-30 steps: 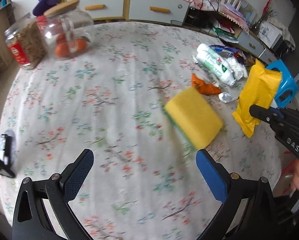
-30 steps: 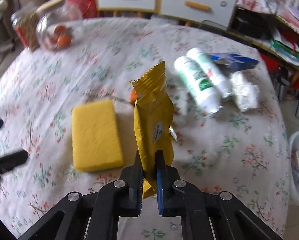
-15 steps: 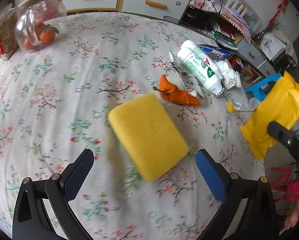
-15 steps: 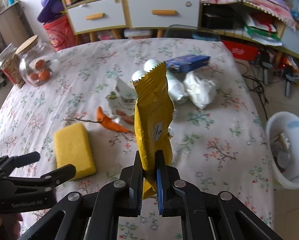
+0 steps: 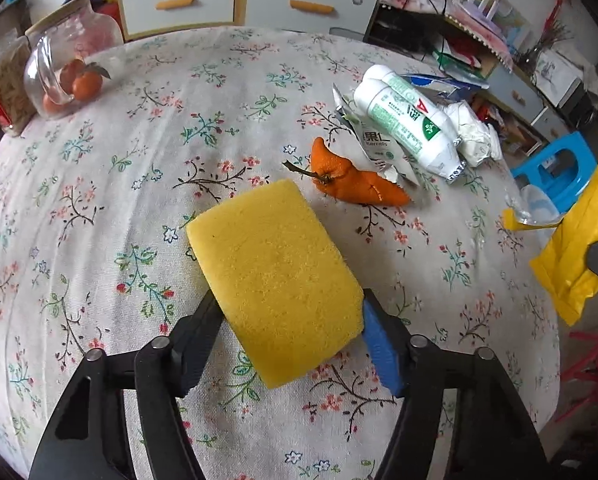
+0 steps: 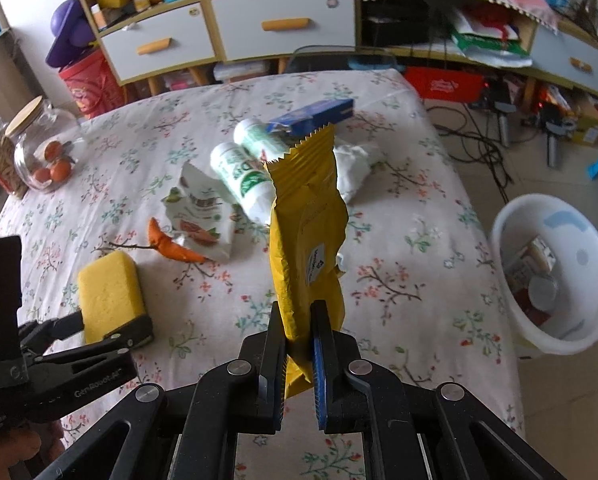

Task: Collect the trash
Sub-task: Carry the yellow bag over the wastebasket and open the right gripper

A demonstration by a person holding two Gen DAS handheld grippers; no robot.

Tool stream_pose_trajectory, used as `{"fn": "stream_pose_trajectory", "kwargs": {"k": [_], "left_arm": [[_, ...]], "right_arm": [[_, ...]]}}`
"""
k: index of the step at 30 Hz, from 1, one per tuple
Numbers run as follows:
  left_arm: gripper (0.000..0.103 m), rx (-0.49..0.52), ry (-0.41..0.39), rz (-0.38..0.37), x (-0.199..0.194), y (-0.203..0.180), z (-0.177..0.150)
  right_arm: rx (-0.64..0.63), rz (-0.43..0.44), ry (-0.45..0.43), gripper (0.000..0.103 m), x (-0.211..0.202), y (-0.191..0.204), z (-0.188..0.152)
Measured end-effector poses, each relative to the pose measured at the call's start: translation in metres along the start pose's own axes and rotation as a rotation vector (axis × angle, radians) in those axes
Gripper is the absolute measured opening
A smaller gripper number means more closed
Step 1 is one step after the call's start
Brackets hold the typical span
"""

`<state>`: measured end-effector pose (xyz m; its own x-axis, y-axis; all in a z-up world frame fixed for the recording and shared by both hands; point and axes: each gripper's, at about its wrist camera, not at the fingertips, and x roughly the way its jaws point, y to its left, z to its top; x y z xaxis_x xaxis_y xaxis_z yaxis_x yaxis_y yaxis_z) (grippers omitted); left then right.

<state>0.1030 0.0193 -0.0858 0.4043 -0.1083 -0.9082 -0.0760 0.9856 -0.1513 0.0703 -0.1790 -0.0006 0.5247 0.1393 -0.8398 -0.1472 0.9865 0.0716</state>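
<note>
A yellow sponge [image 5: 275, 272] lies on the floral tablecloth [image 5: 139, 184], and my left gripper [image 5: 291, 312] is closing on it, its pads touching both long sides. The right wrist view shows the same grip on the sponge [image 6: 109, 292] at lower left. My right gripper [image 6: 299, 320] is shut on a yellow snack wrapper [image 6: 307, 232], held upright above the table's right side. More trash lies beyond: an orange peel [image 5: 355, 184], a torn white packet [image 5: 375, 148], two white bottles [image 5: 407, 124], crumpled tissue [image 5: 475, 136] and a blue box [image 6: 315, 116].
A white bin [image 6: 497, 236] with trash inside stands on the floor right of the table. Glass jars [image 5: 67, 72] with oranges and snacks sit at the far left corner. A blue stool [image 5: 555, 172] is past the right edge. Drawers and cluttered shelves line the back.
My left gripper came down over the sponge and its jaws narrowed onto it. The right gripper swung its yellow wrapper rightward, bringing the white bin more into view.
</note>
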Motion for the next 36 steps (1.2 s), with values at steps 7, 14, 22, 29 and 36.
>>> {"fn": "stream_pose_trajectory", "kwargs": {"k": [7, 14, 22, 29, 36], "left_arm": [[0.064, -0.006, 0.009, -0.081, -0.016, 0.009, -0.003], [0.063, 0.014, -0.017, -0.150, -0.043, -0.001, -0.005], [0.063, 0.049, -0.042, -0.215, -0.062, -0.019, -0.003], [0.063, 0.084, -0.044, -0.234, -0.063, -0.040, 0.004], [0.063, 0.132, -0.029, -0.264, -0.054, -0.070, 0.016]], "right_arm": [[0.072, 0.018, 0.008, 0.009, -0.004, -0.026, -0.001], [0.160, 0.028, 0.003, 0.009, -0.011, -0.057, 0.000], [0.281, 0.016, -0.023, 0.010, -0.020, -0.104, 0.003], [0.400, -0.030, -0.045, 0.010, -0.023, -0.160, 0.003], [0.526, -0.073, -0.074, 0.016, -0.015, -0.219, -0.004]]}}
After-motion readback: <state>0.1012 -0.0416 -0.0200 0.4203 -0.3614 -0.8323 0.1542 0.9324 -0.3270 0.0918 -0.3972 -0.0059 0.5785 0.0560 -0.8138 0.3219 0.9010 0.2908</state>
